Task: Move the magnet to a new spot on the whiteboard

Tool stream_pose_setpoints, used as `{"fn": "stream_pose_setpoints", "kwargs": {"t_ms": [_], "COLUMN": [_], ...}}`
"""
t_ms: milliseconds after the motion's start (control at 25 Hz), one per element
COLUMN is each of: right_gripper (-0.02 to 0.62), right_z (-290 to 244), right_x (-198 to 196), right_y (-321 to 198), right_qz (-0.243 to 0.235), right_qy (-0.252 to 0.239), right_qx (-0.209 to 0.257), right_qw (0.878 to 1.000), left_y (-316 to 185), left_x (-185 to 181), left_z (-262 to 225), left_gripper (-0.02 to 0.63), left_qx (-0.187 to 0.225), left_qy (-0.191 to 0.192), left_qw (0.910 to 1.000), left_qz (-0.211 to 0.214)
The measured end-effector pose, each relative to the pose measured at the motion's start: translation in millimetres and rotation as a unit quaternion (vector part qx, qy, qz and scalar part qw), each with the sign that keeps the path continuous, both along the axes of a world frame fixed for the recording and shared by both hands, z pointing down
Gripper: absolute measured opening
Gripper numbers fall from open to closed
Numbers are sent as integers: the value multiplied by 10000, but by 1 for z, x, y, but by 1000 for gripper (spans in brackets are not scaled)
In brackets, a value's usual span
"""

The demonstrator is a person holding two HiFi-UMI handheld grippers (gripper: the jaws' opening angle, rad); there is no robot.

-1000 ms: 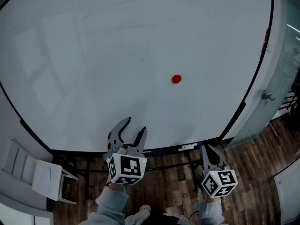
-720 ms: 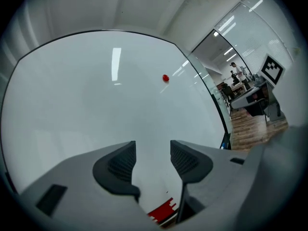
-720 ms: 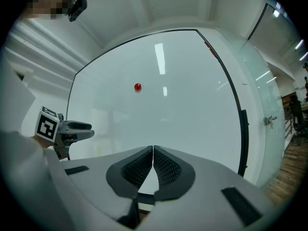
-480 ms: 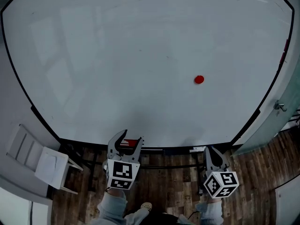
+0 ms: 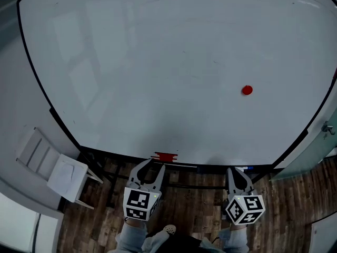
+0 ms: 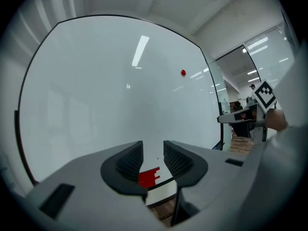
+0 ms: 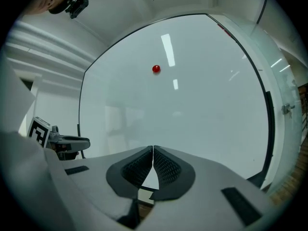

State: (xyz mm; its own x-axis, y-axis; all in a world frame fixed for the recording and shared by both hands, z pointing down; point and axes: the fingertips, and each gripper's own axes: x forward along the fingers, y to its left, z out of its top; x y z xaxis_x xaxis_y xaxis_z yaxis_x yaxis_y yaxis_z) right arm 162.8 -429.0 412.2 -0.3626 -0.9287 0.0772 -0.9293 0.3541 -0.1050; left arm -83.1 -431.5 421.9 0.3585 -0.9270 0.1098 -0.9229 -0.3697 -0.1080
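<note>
Red magnet sits on the whiteboard, well above my left gripper, agape and empty, and my right gripper, closed on nothing. I'm either about to fetch it or just finished moving it.

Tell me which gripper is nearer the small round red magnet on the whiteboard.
Right. The right gripper hangs almost directly below the small round red magnet, beneath the whiteboard; the left gripper is level with it but far to the magnet's left.
</note>
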Motion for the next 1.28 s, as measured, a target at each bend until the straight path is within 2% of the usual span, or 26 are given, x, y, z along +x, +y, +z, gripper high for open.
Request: {"fn": "stream_pose_setpoints", "kwargs": {"t_ms": [160,320,440,600,960,1280], "right_gripper": [28,28,28,28,28,27], "right_z": [8,16,19,20,24,24], "right_x": [-20,-33,-39,-41,-42,-39], "right_y": [-6,-5,-2,2,7,8], "right_qz": [-192,-308,-326,-318,-527,-572], "right_qy": [38,76,48,30,266,242], "right_qx": [-48,-103,-83,-34,-89,-99], "right_qw": [9998,9994,9994,9995,9982,9980], "left_y": [11,19,22,22,14,11], "left_x": [-17,-29,-32,-29,-15,-7], "left_z": [14,22,22,27,29,27], "left_gripper": [84,36,10,9,9,9], "left_qx": [-199,-254,-245,-320,-255,-199], "left_qy": [366,462,569,593,590,603], "left_qw": [9991,9984,9980,9977,9979,9979], "left_qz": [-68,-191,-125,-8,71,119]}}
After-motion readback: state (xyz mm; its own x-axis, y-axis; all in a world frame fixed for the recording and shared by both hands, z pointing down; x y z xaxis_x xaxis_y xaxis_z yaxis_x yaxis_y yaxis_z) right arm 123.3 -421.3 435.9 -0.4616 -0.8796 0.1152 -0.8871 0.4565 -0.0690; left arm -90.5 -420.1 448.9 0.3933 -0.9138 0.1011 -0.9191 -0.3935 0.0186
